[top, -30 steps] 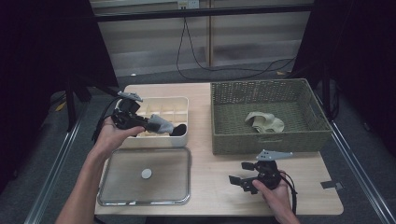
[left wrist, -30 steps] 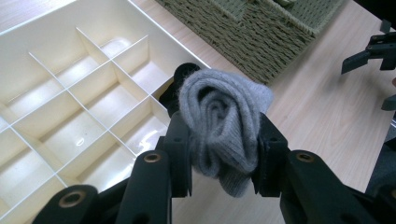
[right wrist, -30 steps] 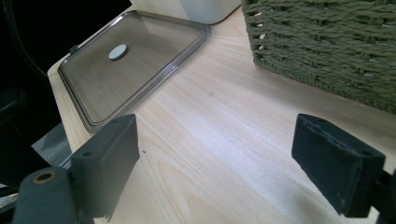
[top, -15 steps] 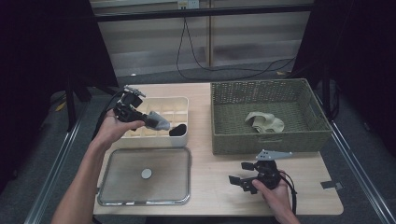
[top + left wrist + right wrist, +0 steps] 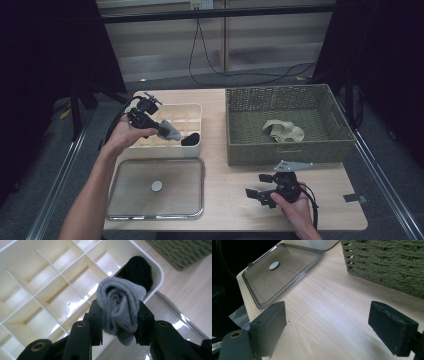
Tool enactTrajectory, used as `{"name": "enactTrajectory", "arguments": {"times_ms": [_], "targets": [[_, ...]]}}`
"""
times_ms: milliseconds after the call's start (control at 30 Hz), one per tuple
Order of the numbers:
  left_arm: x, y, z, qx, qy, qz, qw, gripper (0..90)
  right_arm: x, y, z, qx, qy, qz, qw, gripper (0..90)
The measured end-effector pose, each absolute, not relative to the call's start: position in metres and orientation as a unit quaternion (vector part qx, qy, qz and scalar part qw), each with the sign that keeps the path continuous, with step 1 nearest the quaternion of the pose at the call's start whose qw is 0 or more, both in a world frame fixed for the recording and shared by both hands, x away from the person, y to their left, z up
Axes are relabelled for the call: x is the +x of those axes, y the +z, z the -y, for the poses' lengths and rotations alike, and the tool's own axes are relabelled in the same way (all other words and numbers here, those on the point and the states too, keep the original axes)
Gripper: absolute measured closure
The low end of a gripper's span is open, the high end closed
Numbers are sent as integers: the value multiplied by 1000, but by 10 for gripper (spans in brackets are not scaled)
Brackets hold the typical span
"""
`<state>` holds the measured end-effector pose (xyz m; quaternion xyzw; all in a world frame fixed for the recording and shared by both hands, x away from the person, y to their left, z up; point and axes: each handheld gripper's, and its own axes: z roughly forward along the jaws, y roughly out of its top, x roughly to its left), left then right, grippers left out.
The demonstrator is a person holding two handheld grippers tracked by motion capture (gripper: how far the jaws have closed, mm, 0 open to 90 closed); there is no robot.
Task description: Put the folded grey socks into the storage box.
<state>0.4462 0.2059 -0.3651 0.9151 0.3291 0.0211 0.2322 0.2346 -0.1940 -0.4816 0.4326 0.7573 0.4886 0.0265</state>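
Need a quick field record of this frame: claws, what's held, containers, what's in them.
left claw: shut on grey rolled sock, held over the divided organizer
right claw: open, nothing between the jaws, low over the table
divided organizer: cream, open; black sock in its corner compartment nearest the wicker basket
clear lid: flat on the table in front of the organizer
wicker basket: green, holds a beige sock
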Motion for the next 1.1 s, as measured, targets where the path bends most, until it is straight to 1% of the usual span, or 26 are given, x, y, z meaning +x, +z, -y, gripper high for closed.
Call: {"name": "enactTrajectory", "arguments": {"times_ms": [333,400,500,733,1100], "targets": [[455,-382,-201,925,15,-326,194,648,234,-482,193,434,485,-759,23,146],[455,-387,-201,925,11,-325,198,648,234,-482,193,434,484,-759,23,146],[455,-393,-200,928,8,-323,187,648,234,-482,193,434,481,-761,23,148],[456,-400,-195,927,1,-322,191,648,235,-483,192,432,482,-762,22,148],[458,-412,-186,929,-10,-324,181,651,235,-483,191,434,479,-763,20,148]]}}
